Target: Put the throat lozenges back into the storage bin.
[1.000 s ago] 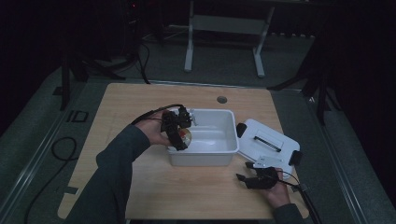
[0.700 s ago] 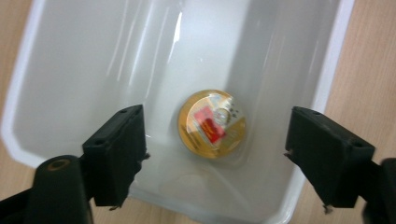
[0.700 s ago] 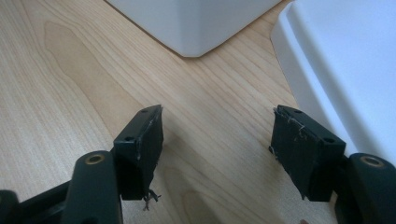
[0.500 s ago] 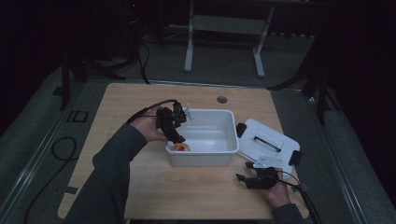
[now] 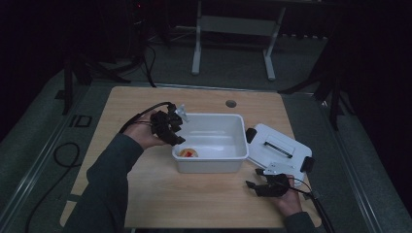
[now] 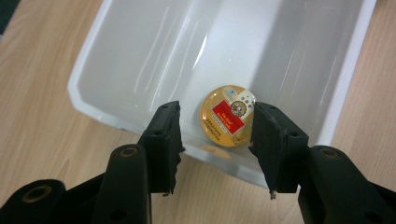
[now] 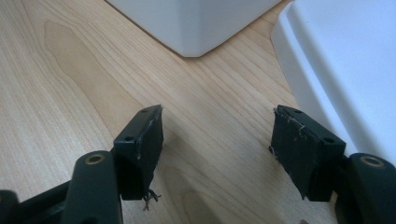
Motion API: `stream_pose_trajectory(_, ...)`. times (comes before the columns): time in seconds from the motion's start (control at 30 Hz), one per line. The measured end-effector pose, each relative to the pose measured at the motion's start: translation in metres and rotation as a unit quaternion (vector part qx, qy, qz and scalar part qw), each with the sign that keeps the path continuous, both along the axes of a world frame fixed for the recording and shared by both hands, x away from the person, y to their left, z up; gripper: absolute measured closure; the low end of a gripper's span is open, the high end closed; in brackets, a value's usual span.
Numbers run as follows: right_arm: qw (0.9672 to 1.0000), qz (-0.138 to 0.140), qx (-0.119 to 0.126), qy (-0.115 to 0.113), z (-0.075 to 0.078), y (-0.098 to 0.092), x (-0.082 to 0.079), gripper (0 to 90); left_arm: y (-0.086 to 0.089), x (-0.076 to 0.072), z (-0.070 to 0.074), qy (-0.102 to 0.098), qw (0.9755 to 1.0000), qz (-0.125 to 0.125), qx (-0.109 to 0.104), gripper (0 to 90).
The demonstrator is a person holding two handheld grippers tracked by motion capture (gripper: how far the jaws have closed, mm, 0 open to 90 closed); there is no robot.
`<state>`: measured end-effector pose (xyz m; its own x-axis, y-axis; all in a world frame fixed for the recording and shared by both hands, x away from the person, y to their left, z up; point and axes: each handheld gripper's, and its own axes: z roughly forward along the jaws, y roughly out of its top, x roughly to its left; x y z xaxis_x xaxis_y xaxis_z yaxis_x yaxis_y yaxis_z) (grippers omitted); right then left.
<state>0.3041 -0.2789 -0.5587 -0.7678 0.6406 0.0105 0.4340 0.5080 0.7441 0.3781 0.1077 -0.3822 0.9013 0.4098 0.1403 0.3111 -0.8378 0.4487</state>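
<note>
The round tin [image 6: 229, 117] already lies in the white bin [image 5: 214, 165] at its 7 o'clock corner. The left gripper [image 6: 215, 140] hangs above, its empty jaws just part-closed. The right gripper [image 7: 217, 149] rests on the counter [image 5: 194, 204], jaws open and empty; the lid [image 5: 279, 148] at 3 o'clock appears to remain unfitted.

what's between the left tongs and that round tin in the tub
Nothing visible. The left tongs, whose jaws have just been closing with nothing gripped, hang above the white tub's near rim; the round tin lies uncovered on the tub floor below.

I see a glossy white plastic tub [image 6: 140, 60] on the matt, pale wood-grain counter [image 7: 70, 70]; the round tin [image 6: 228, 116] inside looks shiny, with matt black tongs [image 6: 215, 140] above.
</note>
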Motion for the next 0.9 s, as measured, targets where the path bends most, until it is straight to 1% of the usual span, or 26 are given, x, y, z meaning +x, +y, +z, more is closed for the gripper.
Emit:
stream_pose_trajectory(0.13, 1.0000, 0.000, 0.000, 0.000, 0.000, 0.000, 0.000, 33.7, 0.007, -0.002, 0.003, -0.009, 0.9999, 0.010, -0.007, 53.0)
stream_pose_trajectory(0.2, 1.0000, 0.000, 0.000, 0.001, 0.000, 0.000, 0.000, 33.8, 0.011, -0.003, 0.003, -0.011, 0.9997, 0.016, -0.018, 52.7)
stream_pose_trajectory(0.27, 1.0000, -0.001, 0.000, 0.001, 0.000, 0.000, 0.000, 33.8, 0.014, -0.005, 0.001, -0.015, 0.9995, 0.020, -0.021, 52.4)
stream_pose_trajectory(0.37, 1.0000, -0.001, 0.001, 0.001, 0.000, 0.000, 0.000, 33.8, 0.018, -0.006, 0.000, -0.019, 0.9993, 0.028, -0.017, 52.0)
stream_pose_trajectory(0.5, 1.0000, -0.001, 0.001, 0.001, 0.000, 0.000, 0.000, 33.8, 0.020, -0.007, 0.002, -0.021, 0.9991, 0.034, -0.014, 52.2)
stream_pose_trajectory(0.57, 1.0000, -0.001, 0.001, 0.002, 0.000, 0.000, 0.000, 33.8, 0.022, -0.007, 0.004, -0.023, 0.9989, 0.037, -0.019, 52.2)
stream_pose_trajectory(0.73, 1.0000, -0.001, 0.001, 0.001, 0.000, 0.000, 0.000, 33.8, 0.027, -0.007, 0.005, -0.027, 0.9984, 0.044, -0.023, 52.2)
stream_pose_trajectory(0.9, 1.0000, -0.001, 0.001, 0.001, 0.000, 0.000, 0.000, 33.8, 0.030, -0.006, 0.005, -0.032, 0.9976, 0.051, -0.032, 52.2)
